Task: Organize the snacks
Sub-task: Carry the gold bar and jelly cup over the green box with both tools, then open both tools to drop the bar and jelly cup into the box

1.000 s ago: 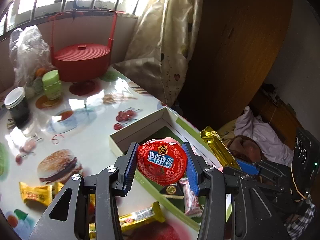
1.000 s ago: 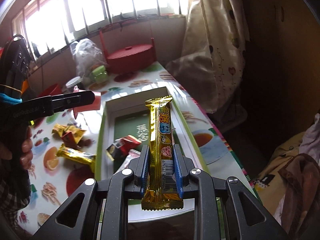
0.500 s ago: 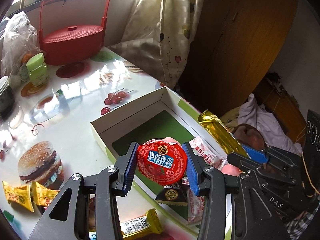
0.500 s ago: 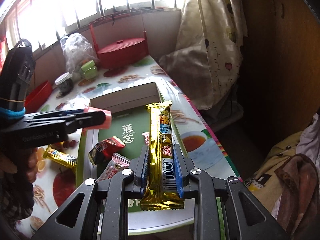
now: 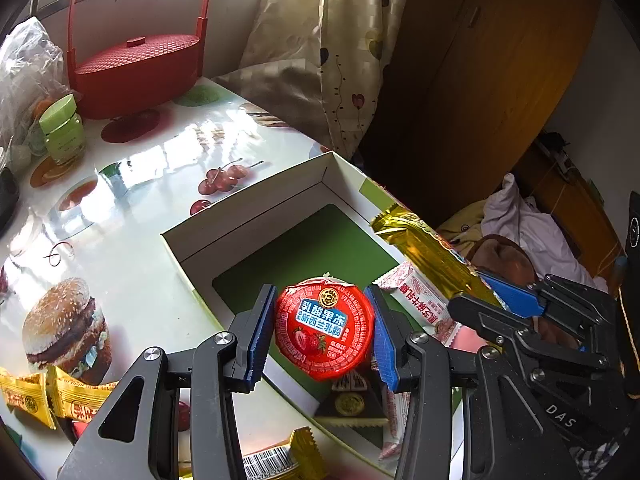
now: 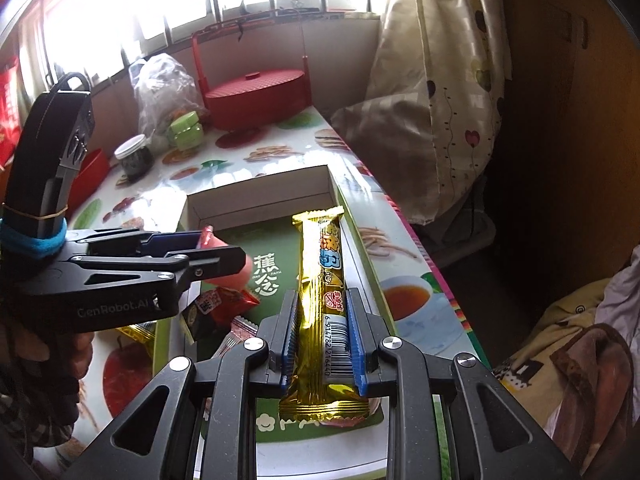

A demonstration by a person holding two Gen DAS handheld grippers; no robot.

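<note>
1. At the lower left of the left wrist view, two yellow candy packets [image 5: 48, 396] are lying on the printed table [image 5: 132, 280], outside the box and apparently not yet sorted.
2. At the centre bottom of that view, the left gripper [image 5: 322, 334] is holding a red jelly cup [image 5: 325, 328]; its jaws are clamped on the cup's sides, with the foil lid facing the camera.
3. Behind and below the cup, the open green-floored box [image 5: 256, 216] is sitting on the table, with a dark triangular packet [image 5: 352, 400] and a white-and-pink sachet [image 5: 420, 300] lying in its near end.
4. In the right wrist view, the left gripper is entering from the middle left, the pink body of the cup showing at its tip over the box.
5. At the centre bottom of the right wrist view, the right gripper [image 6: 323, 344] is gripping a long gold snack bar [image 6: 322, 280]; its jaws are closed tight on the bar's lower part, near the barcode, and the bar is pointing away over the right side of the box.
6. Judging by this, both hands are carrying snacks to the box, in the placing step.
7. The next move probably calls for lowering each snack onto free green floor, clear of the packets already inside, then parting the jaws.
</note>
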